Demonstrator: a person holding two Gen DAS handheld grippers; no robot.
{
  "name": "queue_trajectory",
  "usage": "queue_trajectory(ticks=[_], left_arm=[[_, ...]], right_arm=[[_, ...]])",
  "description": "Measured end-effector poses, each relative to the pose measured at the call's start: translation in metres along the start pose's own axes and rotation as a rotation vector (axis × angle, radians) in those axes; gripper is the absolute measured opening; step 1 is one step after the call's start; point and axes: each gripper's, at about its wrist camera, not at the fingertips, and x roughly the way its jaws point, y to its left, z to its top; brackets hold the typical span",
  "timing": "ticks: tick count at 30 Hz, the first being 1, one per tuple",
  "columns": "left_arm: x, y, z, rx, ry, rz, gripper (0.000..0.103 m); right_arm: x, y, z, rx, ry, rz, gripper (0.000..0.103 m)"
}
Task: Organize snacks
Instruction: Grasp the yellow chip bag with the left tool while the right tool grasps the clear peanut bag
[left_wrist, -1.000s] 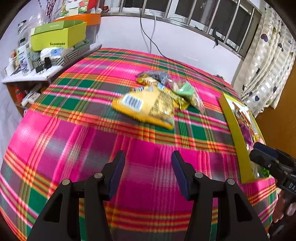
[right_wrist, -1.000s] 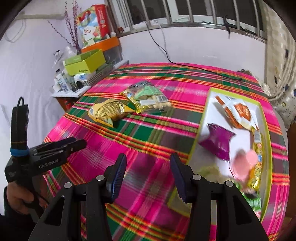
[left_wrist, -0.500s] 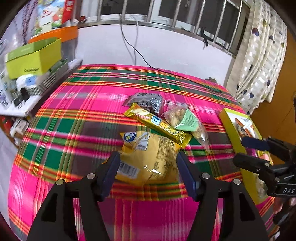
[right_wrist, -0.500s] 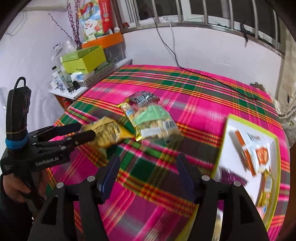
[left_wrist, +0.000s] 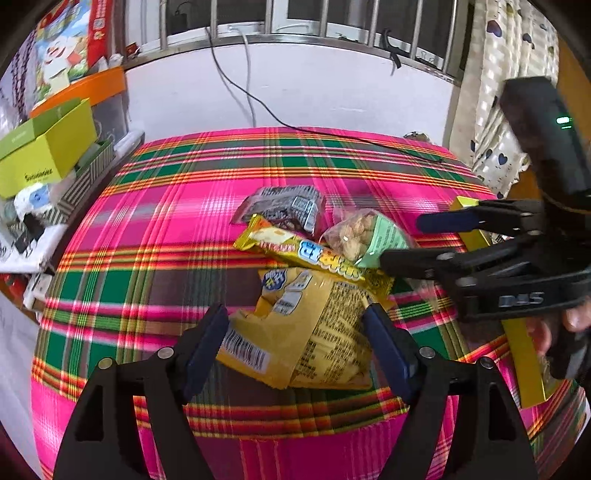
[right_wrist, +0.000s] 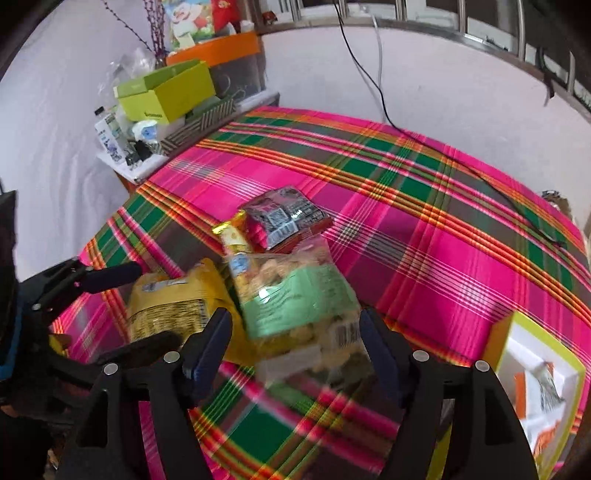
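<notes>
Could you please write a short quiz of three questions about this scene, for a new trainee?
1. True or false: the left claw is shut on the yellow snack bag.
2. Multiple choice: which packet lies between the fingers of the right claw? A) the dark packet B) the clear bag with the green label C) the long yellow bar
3. Fill in: the green-rimmed tray stands on the ____ side of the plaid cloth in the right wrist view.

Key
1. False: both fingers stand apart around the bag, open.
2. B
3. right
</notes>
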Motion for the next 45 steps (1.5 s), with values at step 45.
queue_trajectory(ticks=[45], left_arm=[[-0.037, -0.026, -0.036, 0.154, -0.033, -0.063, 0.080]], right_arm=[[-0.080, 0.008, -0.067, 0.122, -0.097, 0.020, 0.056]])
